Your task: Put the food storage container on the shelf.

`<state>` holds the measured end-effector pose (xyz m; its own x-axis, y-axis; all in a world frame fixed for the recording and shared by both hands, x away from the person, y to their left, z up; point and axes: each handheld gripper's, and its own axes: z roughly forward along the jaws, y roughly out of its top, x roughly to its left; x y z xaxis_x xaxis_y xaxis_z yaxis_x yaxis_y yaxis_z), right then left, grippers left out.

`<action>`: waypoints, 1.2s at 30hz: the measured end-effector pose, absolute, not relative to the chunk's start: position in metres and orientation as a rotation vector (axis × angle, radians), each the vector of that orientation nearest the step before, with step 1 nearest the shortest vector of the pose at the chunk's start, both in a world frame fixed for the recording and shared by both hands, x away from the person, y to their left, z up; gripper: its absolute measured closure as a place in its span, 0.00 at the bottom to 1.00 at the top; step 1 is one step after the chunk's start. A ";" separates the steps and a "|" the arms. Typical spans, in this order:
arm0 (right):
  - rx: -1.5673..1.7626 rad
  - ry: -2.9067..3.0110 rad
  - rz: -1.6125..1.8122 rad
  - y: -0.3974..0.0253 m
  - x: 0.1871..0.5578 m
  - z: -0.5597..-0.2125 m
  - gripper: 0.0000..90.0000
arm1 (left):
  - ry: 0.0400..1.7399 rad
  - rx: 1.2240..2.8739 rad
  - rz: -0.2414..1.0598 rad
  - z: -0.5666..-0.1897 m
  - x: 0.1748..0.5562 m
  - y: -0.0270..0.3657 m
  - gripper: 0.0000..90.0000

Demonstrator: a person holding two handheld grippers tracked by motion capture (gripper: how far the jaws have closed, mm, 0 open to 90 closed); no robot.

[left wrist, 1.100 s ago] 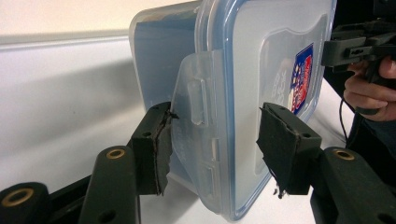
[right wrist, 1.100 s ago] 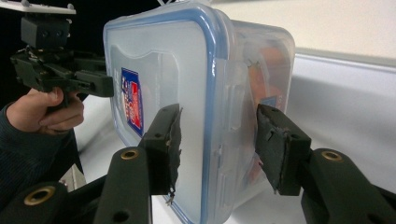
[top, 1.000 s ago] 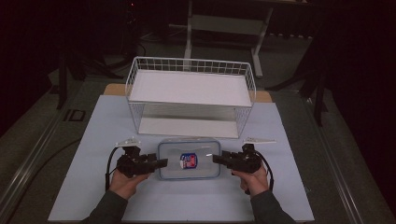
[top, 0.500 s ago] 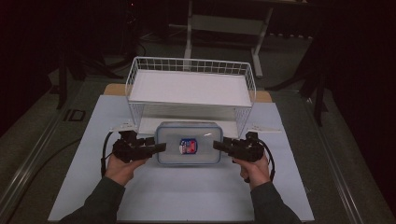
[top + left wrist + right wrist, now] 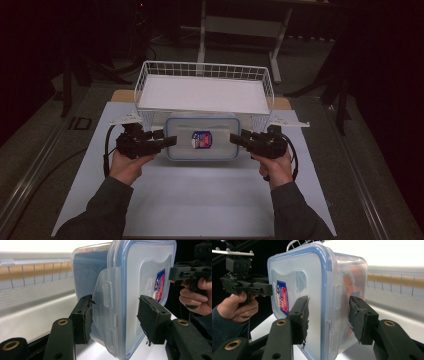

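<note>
Looking down in the high view, clear plastic container (image 5: 202, 138) with blue-rimmed lid sits on the white table sheet (image 5: 200, 195), front of the white wire basket (image 5: 205, 92); left gripper (image 5: 167, 141) at its left end, right gripper (image 5: 235, 138) at its right end. Left gripper view: jaws apart, straddling the container's side latch (image 5: 107, 305) (one pad touching, the other a gap off). Right gripper view: jaws apart around the opposite edge (image 5: 329, 315), left pad (image 5: 303, 315) against lid, grip not closed

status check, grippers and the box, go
Left gripper and right gripper open, jaws astride box ends. Box at basket front. Nothing between.
</note>
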<state>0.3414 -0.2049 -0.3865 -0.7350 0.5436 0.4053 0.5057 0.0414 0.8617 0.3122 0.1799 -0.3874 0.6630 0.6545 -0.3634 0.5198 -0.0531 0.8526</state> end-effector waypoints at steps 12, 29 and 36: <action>1.070 2.160 1.884 -0.206 0.359 -0.353 0.57 | 0.920 1.673 0.180 -0.357 0.331 0.178 0.52; 1.039 2.136 1.890 -0.202 0.380 -0.329 0.57 | 0.904 1.625 0.230 -0.330 0.355 0.183 0.51; 1.067 2.114 1.896 -0.200 0.395 -0.326 0.57 | 0.918 1.581 0.229 -0.328 0.372 0.184 0.51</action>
